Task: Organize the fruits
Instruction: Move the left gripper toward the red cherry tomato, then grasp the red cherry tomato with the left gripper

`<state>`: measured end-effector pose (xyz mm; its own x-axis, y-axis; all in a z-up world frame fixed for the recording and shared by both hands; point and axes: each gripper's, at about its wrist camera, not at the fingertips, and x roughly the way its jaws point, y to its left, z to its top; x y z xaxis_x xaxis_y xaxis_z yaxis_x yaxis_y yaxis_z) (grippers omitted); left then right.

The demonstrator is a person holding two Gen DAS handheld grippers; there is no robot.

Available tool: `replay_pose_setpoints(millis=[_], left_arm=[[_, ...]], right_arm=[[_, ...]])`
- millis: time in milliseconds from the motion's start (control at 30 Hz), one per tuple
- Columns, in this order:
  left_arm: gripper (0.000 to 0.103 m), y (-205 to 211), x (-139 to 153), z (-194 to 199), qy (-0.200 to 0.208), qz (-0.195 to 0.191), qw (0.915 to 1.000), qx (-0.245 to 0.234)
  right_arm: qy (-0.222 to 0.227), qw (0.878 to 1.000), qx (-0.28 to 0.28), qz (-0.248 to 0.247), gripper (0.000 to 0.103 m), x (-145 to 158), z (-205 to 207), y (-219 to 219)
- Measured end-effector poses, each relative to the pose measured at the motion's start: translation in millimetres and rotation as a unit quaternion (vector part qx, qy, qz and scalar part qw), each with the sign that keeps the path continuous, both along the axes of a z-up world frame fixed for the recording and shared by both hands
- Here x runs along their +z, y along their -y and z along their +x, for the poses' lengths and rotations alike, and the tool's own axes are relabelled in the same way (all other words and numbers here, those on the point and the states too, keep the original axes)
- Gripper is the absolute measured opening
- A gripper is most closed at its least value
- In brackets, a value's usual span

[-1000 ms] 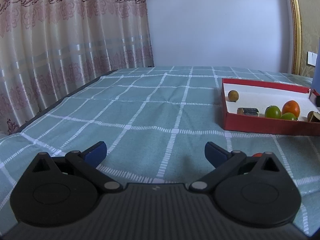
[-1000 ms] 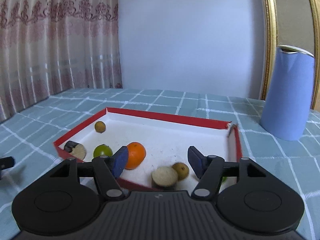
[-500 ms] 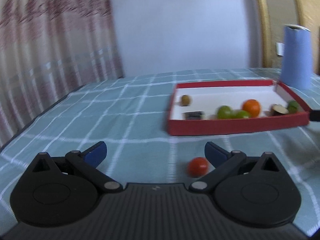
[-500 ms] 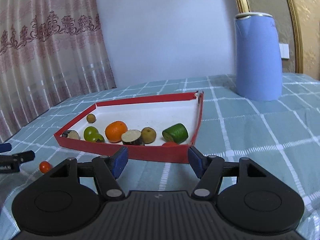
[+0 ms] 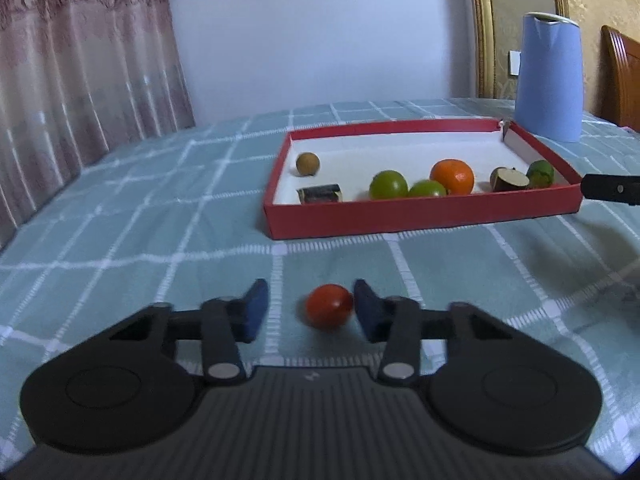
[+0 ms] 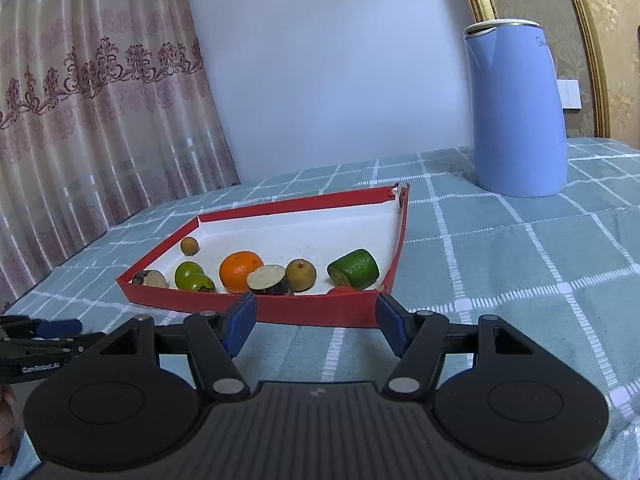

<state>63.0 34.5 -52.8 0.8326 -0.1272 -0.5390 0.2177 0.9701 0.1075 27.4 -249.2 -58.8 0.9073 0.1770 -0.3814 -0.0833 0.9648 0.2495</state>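
Red and round, the small tomato (image 5: 329, 306) lies on the green checked cloth (image 5: 140, 232) between the closing blue pads of the left gripper (image 5: 307, 306), touching the right one only. Behind it, the red tray (image 5: 420, 216) holds an orange (image 5: 452, 176). Right gripper (image 6: 312, 322) hangs half open, empty; white lettering on the left gripper's body is blurred.

"GenRobot.AI" in small white letters (slightly blurred) on the left gripper (image 6: 60, 326)

Left gripper (image 5: 307, 311) fingers (image 5: 370, 312) closing
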Motion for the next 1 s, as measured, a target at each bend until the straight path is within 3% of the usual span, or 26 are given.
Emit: replay_pose_setpoints(millis=[167, 700, 1000], left_arm=[[0.028, 2.7, -1.2, -0.1, -0.004, -0.004, 0.9999, -0.016], [0.024, 14.6, -1.0, 7.2, -0.016, 0.013, 0.9997, -0.011], [0.024, 36.6, 35.8, 22.3, 0.029, 0.018, 0.9993, 0.019]], right_arm=[[0.005, 1.000, 0.002, 0.003, 0.065, 0.5, -1.8, 0.0], [0.001, 1.000, 0.004, 0.001, 0.065, 0.5, -2.0, -2.5], [-0.010, 1.000, 0.002, -0.006, 0.065, -1.6, 2.1, -3.7]])
